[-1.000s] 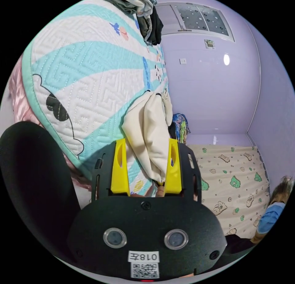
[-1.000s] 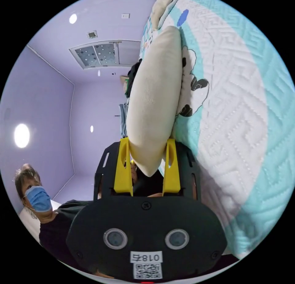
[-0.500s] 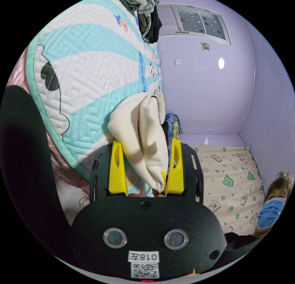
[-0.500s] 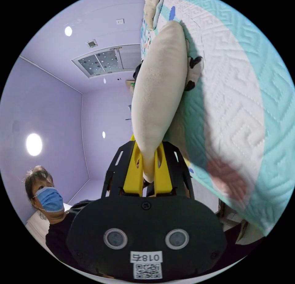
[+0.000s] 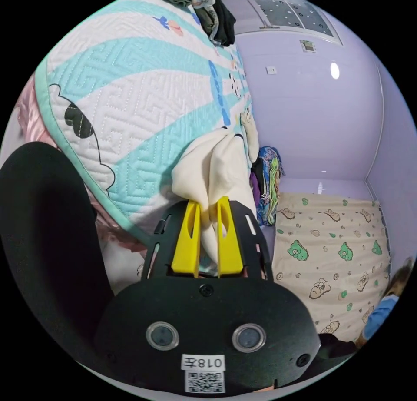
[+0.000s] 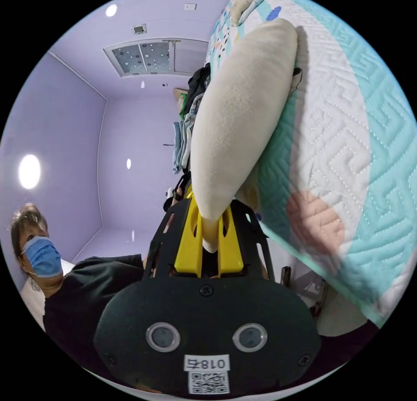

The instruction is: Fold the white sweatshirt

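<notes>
I have the white sweatshirt (image 5: 217, 170) pinched at both ends: my left gripper (image 5: 207, 214) has its yellow jaws drawn in on a bunched fold of the cream fabric, and my right gripper (image 6: 210, 227) has its jaws pressed onto the tapered end of a smooth, rounded fold (image 6: 239, 127). The garment lies on the quilted teal-and-white bedspread (image 5: 130, 97), near its edge, with a heap of other clothes (image 5: 217, 14) further along the bed. I judge this to be the start of a fold, with both corners taken up. To do it well I would lift both ends level and together, keep the cloth taut between the grippers so the fold line stays straight, and carry it over without dragging the quilt. The left hold looks bunched, so I would watch for layers slipping out there
</notes>
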The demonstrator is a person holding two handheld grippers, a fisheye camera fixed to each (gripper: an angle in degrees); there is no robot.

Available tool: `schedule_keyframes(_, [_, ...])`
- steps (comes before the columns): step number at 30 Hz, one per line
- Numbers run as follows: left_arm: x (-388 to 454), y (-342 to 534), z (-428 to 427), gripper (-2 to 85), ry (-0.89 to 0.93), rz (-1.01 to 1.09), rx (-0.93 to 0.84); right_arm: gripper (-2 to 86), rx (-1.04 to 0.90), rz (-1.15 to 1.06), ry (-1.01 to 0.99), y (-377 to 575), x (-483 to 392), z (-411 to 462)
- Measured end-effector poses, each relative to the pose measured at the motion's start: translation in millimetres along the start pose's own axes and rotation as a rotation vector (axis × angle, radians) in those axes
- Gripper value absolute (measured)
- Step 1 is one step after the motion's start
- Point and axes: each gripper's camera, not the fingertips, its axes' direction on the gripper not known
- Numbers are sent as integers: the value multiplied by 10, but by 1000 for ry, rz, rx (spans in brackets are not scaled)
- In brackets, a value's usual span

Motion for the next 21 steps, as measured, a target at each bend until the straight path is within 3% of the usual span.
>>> schedule_keyframes(4, [196, 181, -140, 57, 91, 94, 43, 53, 5, 1, -104, 29, 35, -143])
schedule_keyframes(7, [252, 352, -114, 66, 38, 164, 40, 52, -7, 31, -157, 75, 128, -230])
schedule_keyframes(11, [-141, 254, 160, 141, 84, -14, -59, 53, -13, 61, -147, 82, 178, -229])
schedule_keyframes(17, [24, 191, 184, 76, -26, 29, 0, 61, -45, 8, -34, 16, -18, -236])
schedule_keyframes(21, [55, 189, 114, 62, 1, 45, 2, 95, -67, -53, -10, -12, -176, -368])
